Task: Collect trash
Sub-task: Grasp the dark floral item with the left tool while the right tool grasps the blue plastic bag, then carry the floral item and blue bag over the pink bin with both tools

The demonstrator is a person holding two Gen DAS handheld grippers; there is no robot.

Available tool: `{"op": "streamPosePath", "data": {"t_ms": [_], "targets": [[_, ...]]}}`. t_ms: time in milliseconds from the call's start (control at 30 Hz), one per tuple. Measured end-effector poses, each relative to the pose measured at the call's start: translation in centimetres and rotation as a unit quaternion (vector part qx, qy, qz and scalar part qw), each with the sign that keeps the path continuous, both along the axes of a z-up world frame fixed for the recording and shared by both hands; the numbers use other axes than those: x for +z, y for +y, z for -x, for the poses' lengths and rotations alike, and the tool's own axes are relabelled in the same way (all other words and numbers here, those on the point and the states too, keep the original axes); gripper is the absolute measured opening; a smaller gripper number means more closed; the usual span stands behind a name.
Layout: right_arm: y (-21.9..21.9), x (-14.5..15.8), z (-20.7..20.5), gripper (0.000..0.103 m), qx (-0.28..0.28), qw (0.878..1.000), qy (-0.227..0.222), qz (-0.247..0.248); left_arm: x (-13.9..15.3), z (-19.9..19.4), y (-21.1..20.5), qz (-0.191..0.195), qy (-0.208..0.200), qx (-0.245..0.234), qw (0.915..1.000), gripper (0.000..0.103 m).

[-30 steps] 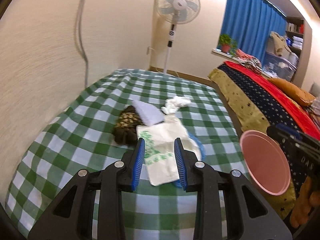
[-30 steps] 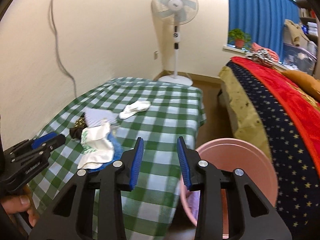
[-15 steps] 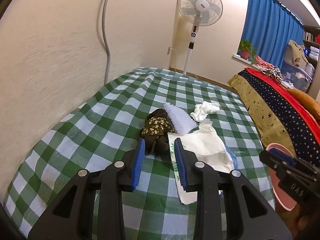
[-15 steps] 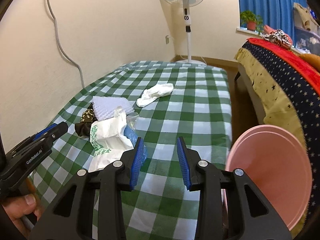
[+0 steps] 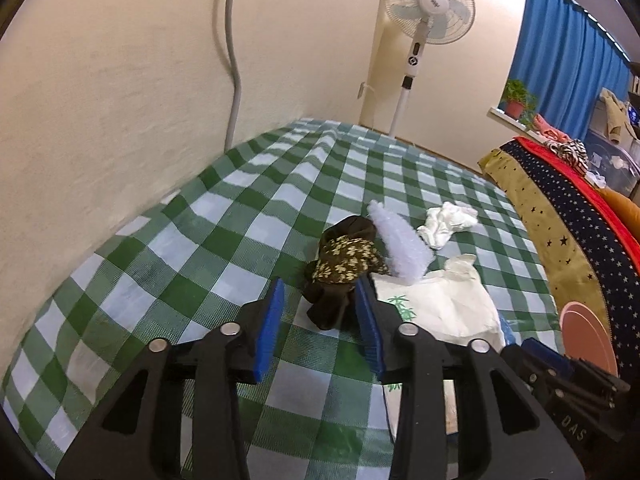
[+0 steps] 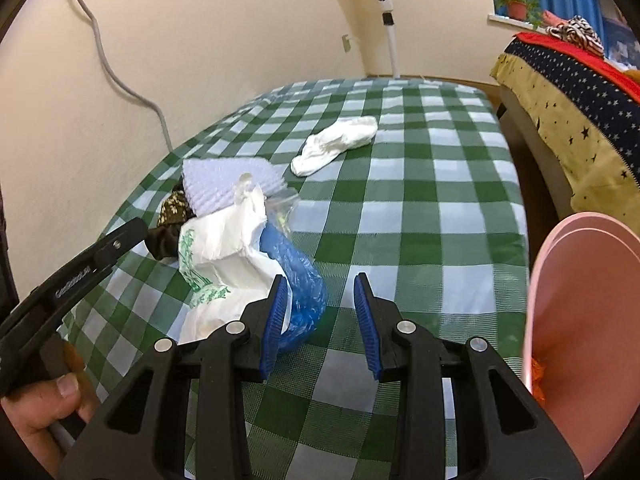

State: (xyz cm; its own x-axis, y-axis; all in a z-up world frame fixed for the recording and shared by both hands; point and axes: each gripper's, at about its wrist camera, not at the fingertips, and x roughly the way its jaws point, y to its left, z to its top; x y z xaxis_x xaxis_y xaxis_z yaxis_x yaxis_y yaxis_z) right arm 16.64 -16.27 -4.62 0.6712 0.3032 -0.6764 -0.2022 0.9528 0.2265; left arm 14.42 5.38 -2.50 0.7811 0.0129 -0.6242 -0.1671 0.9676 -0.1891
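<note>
A pile of trash lies on the green checked table point(image 5: 168, 264). It holds a dark floral cloth point(image 5: 340, 272), a white bubble-wrap piece point(image 5: 402, 248), a white plastic bag with green print point(image 5: 444, 308) point(image 6: 224, 256), a blue plastic bag point(image 6: 298, 280) and a crumpled white tissue point(image 5: 446, 222) point(image 6: 336, 144). My left gripper point(image 5: 320, 322) hovers at the near end of the dark cloth; its jaws are opening and its pads do not press on the cloth. My right gripper point(image 6: 320, 316) stands open just right of the blue bag, nothing between its fingers. A pink bucket point(image 6: 580, 320) point(image 5: 586, 334) sits at the table's right edge.
A standing fan point(image 5: 424, 4) is behind the table by the cream wall, with a grey cable point(image 5: 232, 60) down the wall. A bed with a starred blanket point(image 5: 568, 216) lies to the right. A hand point(image 6: 44, 416) holds the left gripper.
Both grippers came down closer to the pile. The left one swung left from the white bag to the dark cloth and its jaws widened. The right one's jaws kept their gap.
</note>
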Motion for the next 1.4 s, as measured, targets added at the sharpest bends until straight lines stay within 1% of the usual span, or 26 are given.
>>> {"op": "streamPosePath", "data": {"t_ms": [67, 100, 133, 233, 300, 333, 400, 433, 467, 567, 633, 800, 833, 1167, 1400], "targets": [[0.1, -0.2, -0.1, 0.034, 0.003, 1.0, 0.001, -0.002, -0.3, -0.5, 0.3, 0.009, 0.006, 0.002, 0.9999, 0.041], [0.0, -0.2, -0.1, 0.031, 0.005, 1.0, 0.003, -0.004, -0.5, -0.6, 0.3, 0.012, 0.008, 0.001, 0.9999, 0.042], [0.0, -0.2, -0.1, 0.029, 0.006, 1.0, 0.003, -0.006, -0.7, -0.9, 0.4, 0.016, 0.013, 0.0, 0.9998, 0.046], [0.0, -0.1, -0.1, 0.024, 0.01, 1.0, 0.001, -0.008, -1.2, -1.4, 0.4, 0.03, 0.023, -0.005, 0.9993, 0.046], [0.1, 0.0, -0.1, 0.016, 0.014, 1.0, 0.0, -0.007, -1.5, -1.8, 0.3, 0.03, 0.033, -0.005, 0.999, 0.046], [0.2, 0.0, 0.0, 0.014, 0.016, 1.0, -0.002, -0.006, -1.6, -1.9, 0.3, 0.034, 0.035, -0.006, 0.9988, 0.046], [0.3, 0.2, 0.1, 0.005, 0.019, 1.0, -0.006, -0.003, -1.8, -2.1, 0.3, 0.041, 0.039, -0.01, 0.9983, 0.046], [0.3, 0.3, 0.2, 0.003, 0.02, 1.0, -0.009, -0.002, -1.9, -2.2, 0.2, 0.042, 0.043, -0.013, 0.9981, 0.045], [0.4, 0.4, 0.3, 0.002, 0.021, 1.0, -0.012, 0.0, -1.9, -2.2, 0.2, 0.044, 0.044, -0.014, 0.998, 0.038], [0.3, 0.9, 0.6, 0.001, 0.021, 1.0, -0.02, 0.0, -1.9, -2.3, 0.0, 0.047, 0.047, -0.016, 0.9977, 0.022], [0.0, 1.3, 0.9, 0.001, 0.02, 0.999, -0.025, -0.005, -1.7, -2.2, -0.1, 0.046, 0.046, -0.018, 0.9977, 0.016], [-0.5, 2.9, 1.9, 0.001, 0.018, 0.998, -0.053, -0.012, -0.9, -1.7, -0.1, 0.04, 0.039, -0.017, 0.9983, 0.011], [-0.5, 3.1, 2.1, 0.0, 0.019, 0.998, -0.058, -0.012, -0.7, -1.5, -0.1, 0.038, 0.038, -0.017, 0.9984, 0.008], [-0.7, 6.5, 4.7, 0.0, 0.024, 0.993, -0.113, -0.015, 1.4, 0.5, 0.0, 0.03, 0.017, -0.028, 0.999, 0.006], [-1.4, 8.2, 6.5, 0.0, 0.015, 0.99, -0.136, -0.014, 3.1, 2.5, 0.2, 0.023, 0.0, -0.032, 0.9992, 0.006]]}}
